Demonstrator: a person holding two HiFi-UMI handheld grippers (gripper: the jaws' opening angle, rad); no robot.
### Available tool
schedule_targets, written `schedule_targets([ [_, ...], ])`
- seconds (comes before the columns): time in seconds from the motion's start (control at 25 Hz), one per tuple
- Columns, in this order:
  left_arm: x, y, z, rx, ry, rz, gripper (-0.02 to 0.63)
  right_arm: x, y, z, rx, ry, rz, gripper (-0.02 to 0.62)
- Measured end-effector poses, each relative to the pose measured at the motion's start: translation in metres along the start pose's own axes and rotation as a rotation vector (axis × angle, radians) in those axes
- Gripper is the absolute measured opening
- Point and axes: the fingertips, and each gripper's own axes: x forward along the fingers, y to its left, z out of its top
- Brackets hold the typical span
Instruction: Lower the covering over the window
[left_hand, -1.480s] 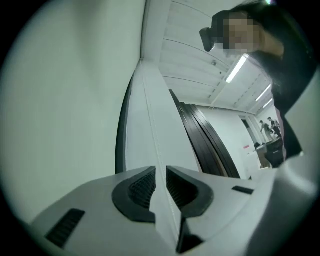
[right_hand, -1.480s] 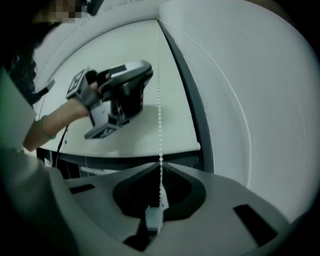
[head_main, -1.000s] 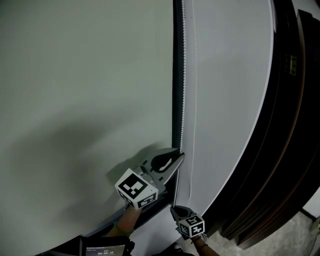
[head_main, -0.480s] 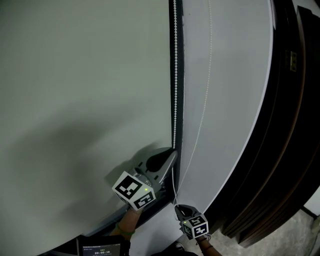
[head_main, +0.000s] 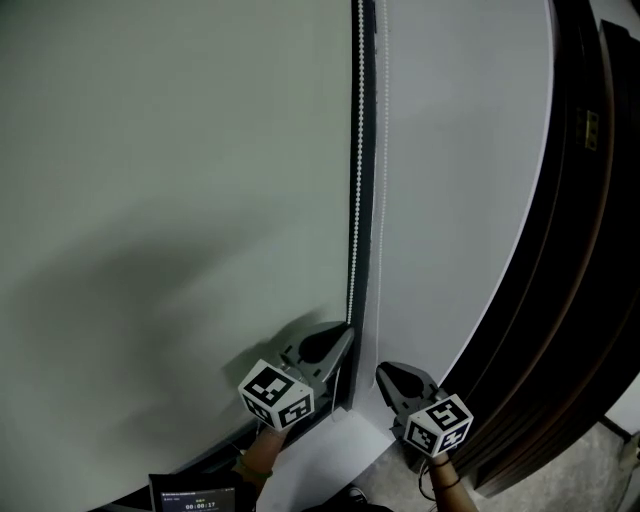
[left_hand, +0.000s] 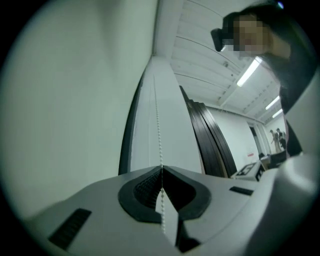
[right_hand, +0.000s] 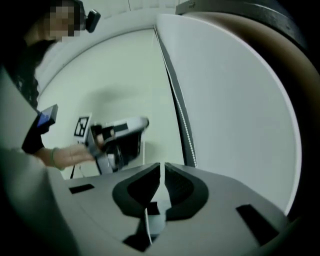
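Though head view hides it, left gripper jaws clamp bead chain; right gripper jaws barely apart.

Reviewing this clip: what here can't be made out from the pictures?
1. Top end of the bead chain: head view, cut off by the top edge.
2. Whether the chain passes between the right tongs: right gripper view, blurred.
3. Screen text: head view, too small, cut by the bottom edge.
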Motion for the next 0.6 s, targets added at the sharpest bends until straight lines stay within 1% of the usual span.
schedule_targets([
  [0.08,-0.007,0.004,-0.027,-0.041,0.035,0.022,0.008,-0.002,0.001,0.038,-0.029,-0.046,0.025,0.02],
  [0.2,-0.01,0.006,-0.069,-0.052,0.113,0.036,0.008,0.001,0.003,0.089,-0.05,-0.116,0.084,0.02],
  [0.28,-0.012,0.004,-0.103,-0.067,0.186,0.035,0.008,0.005,0.005,0.121,-0.057,-0.165,0.12,0.021],
  [0.32,-0.015,0.002,-0.123,-0.072,0.236,0.034,0.008,0.008,0.006,0.135,-0.067,-0.186,0.134,0.021],
  [0.4,-0.023,-0.003,-0.167,-0.091,0.341,0.033,0.008,0.015,0.008,0.158,-0.094,-0.213,0.158,0.03],
  [0.44,-0.029,-0.006,-0.189,-0.113,0.385,0.034,0.008,0.02,0.01,0.167,-0.103,-0.219,0.173,0.04],
  [0.52,-0.043,-0.012,-0.224,-0.162,0.452,0.041,0.008,0.03,0.015,0.181,-0.095,-0.226,0.218,0.07],
  [0.6,-0.055,-0.02,-0.253,-0.182,0.521,0.043,0.008,0.037,0.022,0.194,-0.072,-0.24,0.269,0.078],
])
